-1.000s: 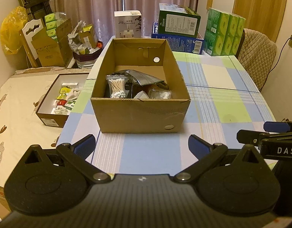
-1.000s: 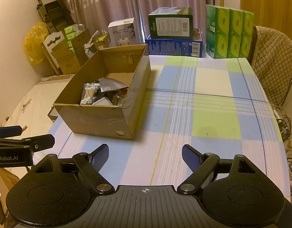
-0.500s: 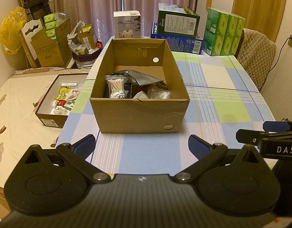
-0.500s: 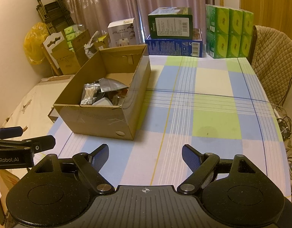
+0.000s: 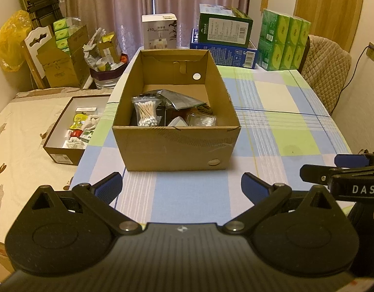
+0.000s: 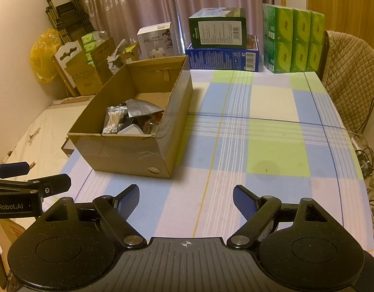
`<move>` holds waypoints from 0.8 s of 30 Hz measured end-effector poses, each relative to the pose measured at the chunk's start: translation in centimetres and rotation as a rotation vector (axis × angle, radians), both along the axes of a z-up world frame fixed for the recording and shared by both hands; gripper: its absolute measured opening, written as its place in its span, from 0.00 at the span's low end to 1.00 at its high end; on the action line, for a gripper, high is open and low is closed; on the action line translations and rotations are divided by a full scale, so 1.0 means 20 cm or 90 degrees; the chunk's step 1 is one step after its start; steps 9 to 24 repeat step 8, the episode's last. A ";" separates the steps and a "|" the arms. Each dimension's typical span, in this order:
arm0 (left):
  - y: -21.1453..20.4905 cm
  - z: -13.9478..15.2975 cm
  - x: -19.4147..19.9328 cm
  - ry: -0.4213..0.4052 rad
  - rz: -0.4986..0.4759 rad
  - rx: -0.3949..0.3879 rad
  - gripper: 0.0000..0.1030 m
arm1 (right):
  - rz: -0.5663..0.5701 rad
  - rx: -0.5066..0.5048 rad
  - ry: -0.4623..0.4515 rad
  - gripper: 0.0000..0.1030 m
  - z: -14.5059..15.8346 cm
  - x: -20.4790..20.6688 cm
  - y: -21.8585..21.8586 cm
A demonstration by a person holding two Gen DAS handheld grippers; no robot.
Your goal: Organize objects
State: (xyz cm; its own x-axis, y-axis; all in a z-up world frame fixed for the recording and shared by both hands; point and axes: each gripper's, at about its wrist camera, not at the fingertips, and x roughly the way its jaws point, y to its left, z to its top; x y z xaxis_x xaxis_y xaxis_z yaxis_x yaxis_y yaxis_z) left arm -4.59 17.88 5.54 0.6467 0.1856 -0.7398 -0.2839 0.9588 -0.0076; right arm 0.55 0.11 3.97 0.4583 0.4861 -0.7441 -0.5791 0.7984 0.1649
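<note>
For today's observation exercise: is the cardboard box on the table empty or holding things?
Holding things: the cardboard box contains a cotton swab bag and a silver pouch.

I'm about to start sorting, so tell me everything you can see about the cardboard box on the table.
The cardboard box is plain brown, rectangular and open-topped, with no lid in sight. It stands upright on the checked tablecloth, near the table's left edge. Its near wall is creased, with a round sticker low on the right and another inside the far wall. Inside lie a bag of cotton swabs, a silver pouch, a clear packet and a white item. Neither gripper touches it.
</note>
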 end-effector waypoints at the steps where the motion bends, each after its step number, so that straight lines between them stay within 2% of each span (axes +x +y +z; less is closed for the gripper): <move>1: 0.00 0.00 0.00 -0.003 0.001 -0.003 0.99 | 0.000 0.001 0.000 0.79 0.00 0.00 0.00; 24: 0.00 0.00 0.00 -0.010 0.001 -0.004 0.99 | -0.002 0.002 0.000 0.79 -0.01 0.00 -0.01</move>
